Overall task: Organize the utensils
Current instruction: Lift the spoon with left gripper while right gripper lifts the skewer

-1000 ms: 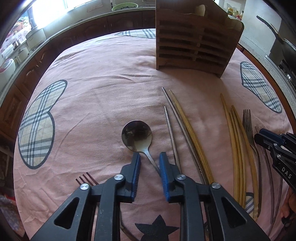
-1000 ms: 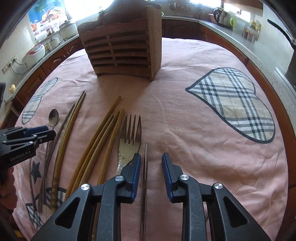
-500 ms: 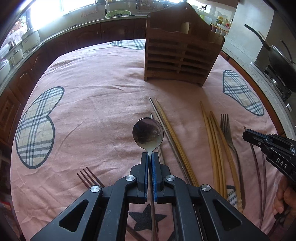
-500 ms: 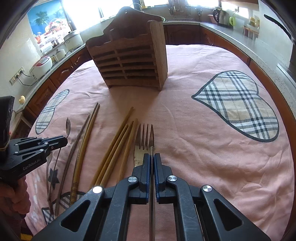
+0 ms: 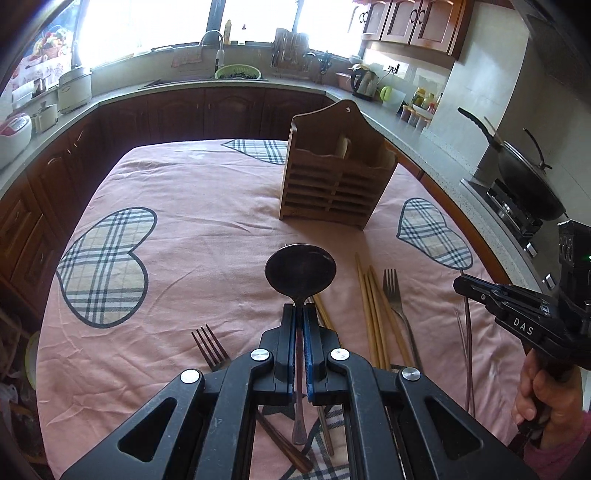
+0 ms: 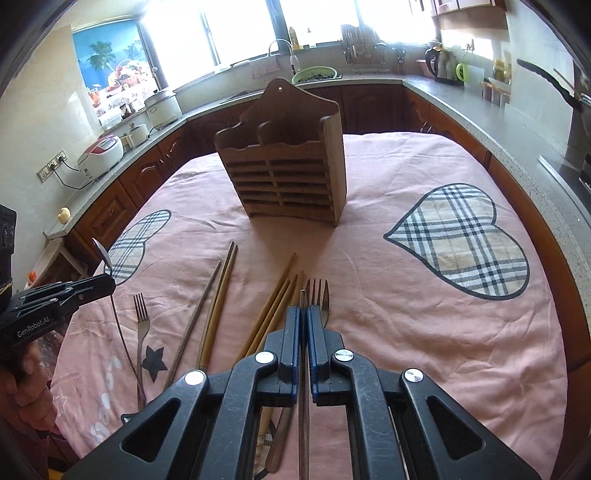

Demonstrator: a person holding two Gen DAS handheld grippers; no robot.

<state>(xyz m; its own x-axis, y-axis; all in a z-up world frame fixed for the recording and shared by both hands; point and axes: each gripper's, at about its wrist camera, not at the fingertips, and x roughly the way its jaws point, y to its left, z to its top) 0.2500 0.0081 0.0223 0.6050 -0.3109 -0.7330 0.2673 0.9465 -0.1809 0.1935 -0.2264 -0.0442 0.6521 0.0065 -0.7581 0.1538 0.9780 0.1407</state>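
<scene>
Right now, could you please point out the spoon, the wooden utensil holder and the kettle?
spoon (image 5: 300, 268), left wrist view, bowl.
wooden utensil holder (image 6: 291, 184), right wrist view, slatted front.
kettle (image 6: 441, 64), right wrist view, body.

Bright daylight pours through a wide band of windows (image 5: 155, 29) above the grey stone countertop (image 5: 417, 140), washing the panes to white; dark brown wooden base cabinets (image 5: 177, 110) curve beneath it around the room; lighter reddish wooden wall cupboards (image 5: 410, 22) hang at the upper right; a curved chrome tap (image 5: 216, 46) stands at the sink; pale tiled walls (image 6: 37, 122) carry a blue tropical poster (image 6: 103, 62); a black wok (image 5: 524, 177) sits on the hob.
</scene>
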